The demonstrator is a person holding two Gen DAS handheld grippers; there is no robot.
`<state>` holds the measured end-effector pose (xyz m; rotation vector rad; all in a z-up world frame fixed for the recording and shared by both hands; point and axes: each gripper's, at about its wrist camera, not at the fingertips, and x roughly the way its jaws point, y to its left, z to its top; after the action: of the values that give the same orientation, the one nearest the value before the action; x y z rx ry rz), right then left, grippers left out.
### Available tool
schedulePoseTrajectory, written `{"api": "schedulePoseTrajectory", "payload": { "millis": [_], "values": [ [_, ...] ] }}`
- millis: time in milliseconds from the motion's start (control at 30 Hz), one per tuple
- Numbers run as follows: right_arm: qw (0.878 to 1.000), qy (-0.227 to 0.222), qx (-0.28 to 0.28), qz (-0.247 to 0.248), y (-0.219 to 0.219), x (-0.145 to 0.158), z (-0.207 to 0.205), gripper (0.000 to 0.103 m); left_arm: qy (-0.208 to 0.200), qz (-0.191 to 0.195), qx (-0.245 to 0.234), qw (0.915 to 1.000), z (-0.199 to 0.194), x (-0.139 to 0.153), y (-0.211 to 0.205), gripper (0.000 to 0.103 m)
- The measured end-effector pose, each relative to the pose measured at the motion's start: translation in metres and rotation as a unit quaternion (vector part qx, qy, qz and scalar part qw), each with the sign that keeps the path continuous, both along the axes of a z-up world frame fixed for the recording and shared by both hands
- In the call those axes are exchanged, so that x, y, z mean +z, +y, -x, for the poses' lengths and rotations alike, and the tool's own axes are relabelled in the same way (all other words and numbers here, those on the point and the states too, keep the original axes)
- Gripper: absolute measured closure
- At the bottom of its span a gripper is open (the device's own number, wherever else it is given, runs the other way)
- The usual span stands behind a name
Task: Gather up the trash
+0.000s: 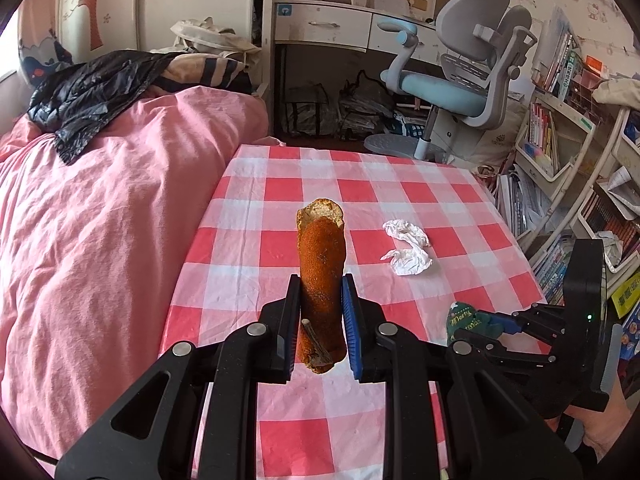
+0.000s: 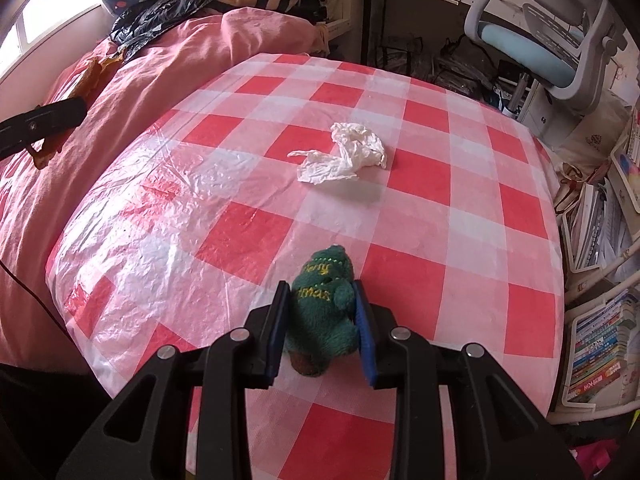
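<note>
A long strip of dried orange peel (image 1: 322, 264) stands upright between the pads of my left gripper (image 1: 321, 284), which is shut on it above the red-and-white checked tablecloth (image 1: 280, 192). My right gripper (image 2: 322, 292) is shut on a small green knitted Christmas toy (image 2: 324, 308) low over the cloth (image 2: 440, 184); the toy (image 1: 466, 322) also shows at the right of the left wrist view. A crumpled white tissue (image 1: 408, 248) lies loose on the cloth, ahead of both grippers (image 2: 344, 152). A black plastic bag (image 1: 88, 92) lies on the bed to the left (image 2: 160, 12).
A bed with a pink cover (image 1: 100, 220) runs along the table's left side. A blue-and-grey desk chair (image 1: 460, 80) and a white desk (image 1: 328, 24) stand beyond the far edge. Shelves packed with books (image 1: 560, 148) line the right side.
</note>
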<state>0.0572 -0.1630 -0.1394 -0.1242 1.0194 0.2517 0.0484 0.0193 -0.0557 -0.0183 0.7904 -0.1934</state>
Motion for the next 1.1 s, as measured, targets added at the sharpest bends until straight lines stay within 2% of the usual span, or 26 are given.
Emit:
{"api": "schedulePoseTrajectory", "payload": {
  "millis": [567, 1100],
  "values": [
    [1.0, -0.003, 0.011, 0.017, 0.0098, -0.0011, 0.0019, 0.072, 0.002, 0.003, 0.003, 1.0, -0.0011, 0.0009, 0.0025, 0.084],
    [1.0, -0.019, 0.003, 0.01, 0.005, -0.0013, -0.0015, 0.072, 0.003, 0.002, 0.003, 1.0, -0.0015, 0.0007, 0.0021, 0.084]
  ]
}}
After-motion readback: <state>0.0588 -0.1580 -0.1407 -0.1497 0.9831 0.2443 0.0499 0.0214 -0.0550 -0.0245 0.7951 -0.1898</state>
